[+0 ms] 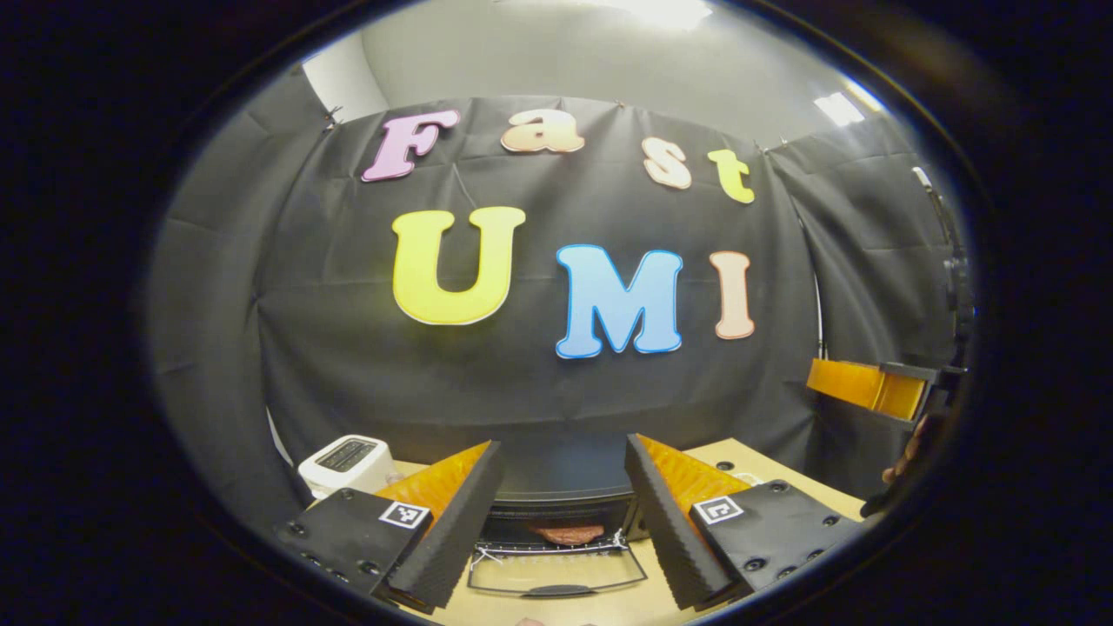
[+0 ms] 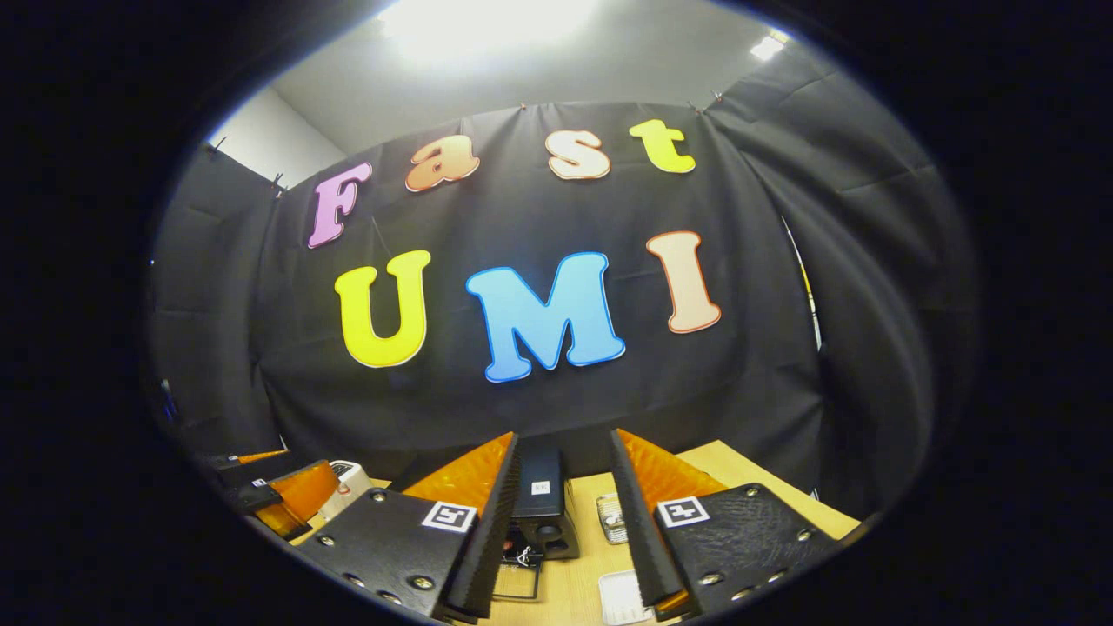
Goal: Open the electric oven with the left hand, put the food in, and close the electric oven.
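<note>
Oven door down, food inside; both grippers' fingers wide, empty.

No word or number can be read on your tools or the things near them. Your left gripper carries two square black-and-white code tags, one on the left finger mount and one on the right; they are patterns, not letters. Your right gripper carries the same pair. Left of your left gripper's fingers, a white appliance has a dark panel with print too small to read. Between your right gripper's fingers, a small white sticker sits on the electric oven, also unreadable
</note>
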Action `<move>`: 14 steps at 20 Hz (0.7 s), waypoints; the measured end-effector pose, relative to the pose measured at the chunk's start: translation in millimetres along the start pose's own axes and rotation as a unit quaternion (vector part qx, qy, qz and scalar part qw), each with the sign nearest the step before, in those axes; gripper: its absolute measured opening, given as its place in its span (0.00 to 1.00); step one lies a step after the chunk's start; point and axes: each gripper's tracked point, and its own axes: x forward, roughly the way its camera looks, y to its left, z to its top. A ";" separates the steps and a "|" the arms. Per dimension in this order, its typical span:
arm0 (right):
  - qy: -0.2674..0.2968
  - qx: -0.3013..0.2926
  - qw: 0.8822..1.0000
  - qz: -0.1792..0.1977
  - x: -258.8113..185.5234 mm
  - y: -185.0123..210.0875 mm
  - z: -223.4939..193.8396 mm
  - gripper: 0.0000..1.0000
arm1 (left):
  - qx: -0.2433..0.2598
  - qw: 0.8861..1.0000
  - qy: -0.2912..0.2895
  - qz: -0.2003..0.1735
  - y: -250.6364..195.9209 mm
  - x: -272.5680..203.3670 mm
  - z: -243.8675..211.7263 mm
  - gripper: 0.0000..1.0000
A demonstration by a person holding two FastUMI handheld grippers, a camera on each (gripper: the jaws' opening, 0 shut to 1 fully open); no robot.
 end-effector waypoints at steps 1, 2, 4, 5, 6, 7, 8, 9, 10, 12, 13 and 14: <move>0.002 -0.001 1.000 -0.001 -0.2 -2.5 0.2 0.67 | -0.002 1.000 0.006 -0.003 -4.5 2.7 -7.1 0.93; 0.007 0.000 1.000 0.005 -1.5 -2.0 -4.0 0.67 | -0.006 1.000 0.017 -0.008 -8.2 5.5 -15.2 0.94; 0.015 -0.001 1.000 0.007 -4.2 -6.7 -6.5 0.80 | -0.010 0.999 0.047 -0.012 -10.9 8.8 -46.3 0.98; 0.016 0.002 1.000 0.008 -3.4 -7.4 -6.2 0.82 | -0.011 0.997 0.069 -0.015 -13.8 12.4 -65.4 0.98; 0.019 0.003 1.000 0.006 -3.5 -9.3 -7.6 0.82 | -0.014 0.995 0.092 -0.019 -16.8 15.4 -85.3 0.98; 0.020 0.003 1.000 0.007 -4.1 -10.1 -7.8 0.91 | -0.016 0.992 0.120 -0.021 -17.9 17.3 -106.0 0.95; 0.022 0.003 1.000 0.006 -2.9 -11.5 -9.1 0.91 | -0.018 0.989 0.147 -0.017 -16.9 17.3 -126.1 0.95; 0.026 0.002 1.000 0.007 -2.6 -12.8 -10.0 0.81 | -0.021 0.984 0.174 -0.017 -16.7 17.6 -146.3 0.95; 0.030 0.001 1.000 0.007 -2.0 -14.7 -12.7 0.81 | -0.023 0.980 0.196 -0.015 -15.9 17.4 -165.8 0.95; 0.040 0.000 0.999 0.007 -2.2 -18.7 -17.7 0.81 | -0.017 0.970 0.240 -0.010 -12.2 14.3 -199.8 0.95; 0.046 0.000 0.999 0.007 -2.5 -20.5 -21.1 0.82 | -0.011 0.965 0.261 -0.008 -12.1 12.7 -218.1 0.95; 0.053 0.000 0.999 0.007 -2.8 -22.7 -24.5 0.81 | -0.007 0.959 0.284 -0.009 -12.4 8.6 -233.0 0.95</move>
